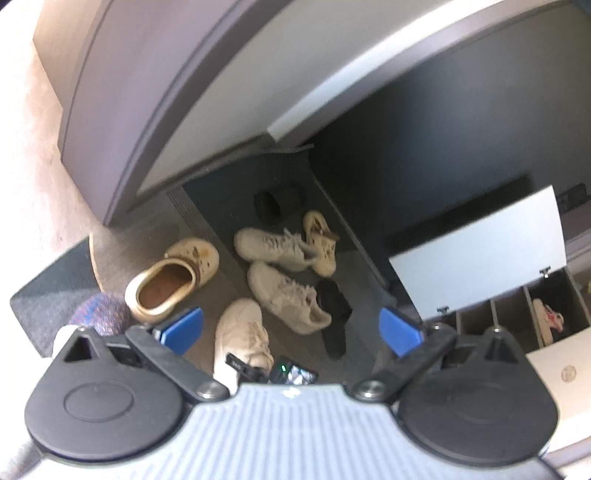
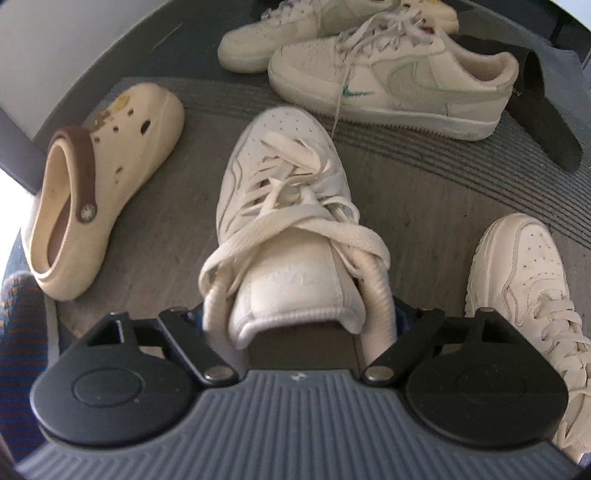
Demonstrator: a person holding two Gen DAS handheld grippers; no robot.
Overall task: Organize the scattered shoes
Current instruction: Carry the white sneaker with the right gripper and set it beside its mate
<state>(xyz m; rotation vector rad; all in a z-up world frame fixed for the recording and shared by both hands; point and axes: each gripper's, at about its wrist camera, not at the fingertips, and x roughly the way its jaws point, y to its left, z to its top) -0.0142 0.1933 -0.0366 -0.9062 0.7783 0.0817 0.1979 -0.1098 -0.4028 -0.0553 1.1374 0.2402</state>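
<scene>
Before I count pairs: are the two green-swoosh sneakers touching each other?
Touching. The right wrist view shows the nearer green-swoosh sneaker overlapping the farther one, no floor between.

From my seat I count four pale lace-up sneakers (image 2: 280, 192) on the floor, two cream clogs (image 1: 173, 277), two black insoles (image 1: 334, 314), one shoe cabinet (image 1: 517, 317) with one shoe (image 1: 552, 319) inside, and one patterned sock (image 1: 99, 314)

Daylight from the left, blown out at the frame edges. Under the desk (image 1: 424, 155) deep shade. Left view soft, blurred; right view sharper. Strong fisheye curvature at borders.
</scene>
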